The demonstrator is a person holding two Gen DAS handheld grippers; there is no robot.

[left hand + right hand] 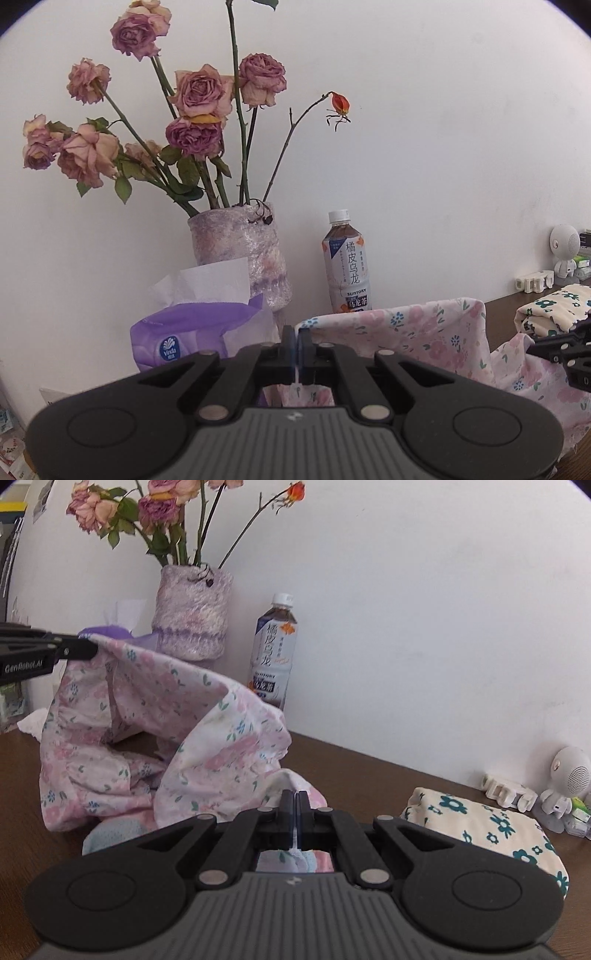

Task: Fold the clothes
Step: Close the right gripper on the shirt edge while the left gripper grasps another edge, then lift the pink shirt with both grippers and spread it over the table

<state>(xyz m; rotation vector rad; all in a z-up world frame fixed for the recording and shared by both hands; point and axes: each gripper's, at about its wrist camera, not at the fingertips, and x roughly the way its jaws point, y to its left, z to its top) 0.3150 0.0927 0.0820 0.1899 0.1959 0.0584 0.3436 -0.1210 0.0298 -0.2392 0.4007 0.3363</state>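
Observation:
A pink floral garment (155, 738) hangs lifted above the brown table (369, 771), its lower part bunched on the wood. My left gripper (296, 338) is shut on a top corner of the pink floral garment (424, 332), held high near the vase. In the right wrist view the left gripper (79, 648) shows at the far left, pinching that corner. My right gripper (294, 805) is shut on another edge of the cloth, lower and closer to the table. The right gripper (561, 350) pokes in at the right edge of the left wrist view.
A vase of dried roses (192, 613), a purple tissue pack (192, 332) and a tea bottle (275, 646) stand against the white wall. A folded cream cloth with green flowers (487, 827) lies at the right. A white robot figurine (565, 779) and a light blue cloth (114, 830) are nearby.

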